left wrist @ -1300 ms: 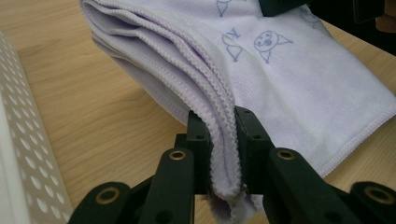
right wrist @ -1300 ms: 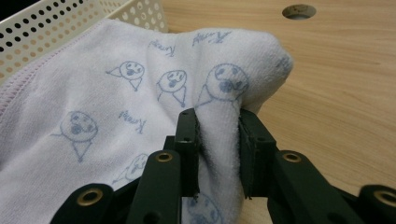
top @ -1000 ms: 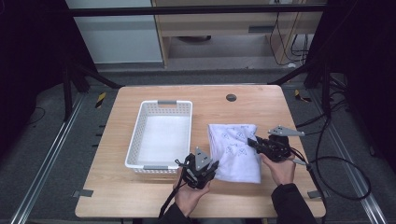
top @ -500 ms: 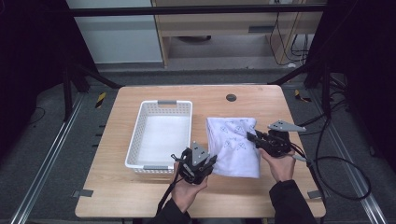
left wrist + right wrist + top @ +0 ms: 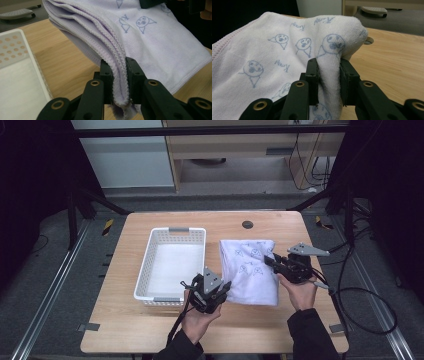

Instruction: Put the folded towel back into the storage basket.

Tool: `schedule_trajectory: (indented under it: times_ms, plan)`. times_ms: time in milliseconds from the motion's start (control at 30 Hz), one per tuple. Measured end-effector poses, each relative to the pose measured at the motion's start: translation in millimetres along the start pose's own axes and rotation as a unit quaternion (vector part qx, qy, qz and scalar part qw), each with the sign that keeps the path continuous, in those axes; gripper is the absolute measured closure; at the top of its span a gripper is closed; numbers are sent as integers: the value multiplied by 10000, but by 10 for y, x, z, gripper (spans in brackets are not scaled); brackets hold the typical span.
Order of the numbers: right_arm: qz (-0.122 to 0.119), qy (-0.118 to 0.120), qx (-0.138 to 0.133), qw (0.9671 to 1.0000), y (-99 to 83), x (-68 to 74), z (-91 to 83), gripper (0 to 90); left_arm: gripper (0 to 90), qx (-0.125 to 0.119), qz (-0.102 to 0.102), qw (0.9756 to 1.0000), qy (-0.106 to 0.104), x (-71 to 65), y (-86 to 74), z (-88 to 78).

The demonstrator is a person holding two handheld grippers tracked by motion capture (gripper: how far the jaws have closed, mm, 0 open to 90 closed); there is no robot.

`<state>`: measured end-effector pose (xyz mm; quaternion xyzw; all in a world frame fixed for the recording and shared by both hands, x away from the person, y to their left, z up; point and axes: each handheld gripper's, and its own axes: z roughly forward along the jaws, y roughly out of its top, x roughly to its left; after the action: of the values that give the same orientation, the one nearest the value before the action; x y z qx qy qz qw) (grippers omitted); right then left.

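Note:
A folded pale lilac towel with small blue face prints lies on the wooden table, right of a white basket. My left gripper is shut on the towel's near left edge; in the left gripper view the stitched hems are pinched between the black jaws of the left gripper. My right gripper is shut on the towel's right side, and in the right gripper view a thick fold is squeezed in the right gripper. The held edges are raised off the table.
The white perforated basket has a white liner inside and sits left of the towel. A dark round grommet is set in the far part of the table. Cables trail off the right edge. Bare wood lies along the near edge.
Both grippers have risen a little with the towel's edges still pinched, so the towel's near left and right sides lift off the table.

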<state>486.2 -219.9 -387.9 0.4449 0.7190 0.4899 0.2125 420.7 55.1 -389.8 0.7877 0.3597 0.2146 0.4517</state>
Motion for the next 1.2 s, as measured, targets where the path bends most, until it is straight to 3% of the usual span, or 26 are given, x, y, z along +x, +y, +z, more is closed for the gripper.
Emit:
schedule_trajectory:
  times_ms: [433,1200]
  plan:
    - [-125,33,-157,9998,234,143,25,721,767,-162,-35,9998,51,183,90,-167]
    - [-263,203,-303,9990,542,518,287,721,767,-388,-142,9987,290,562,90,-507]
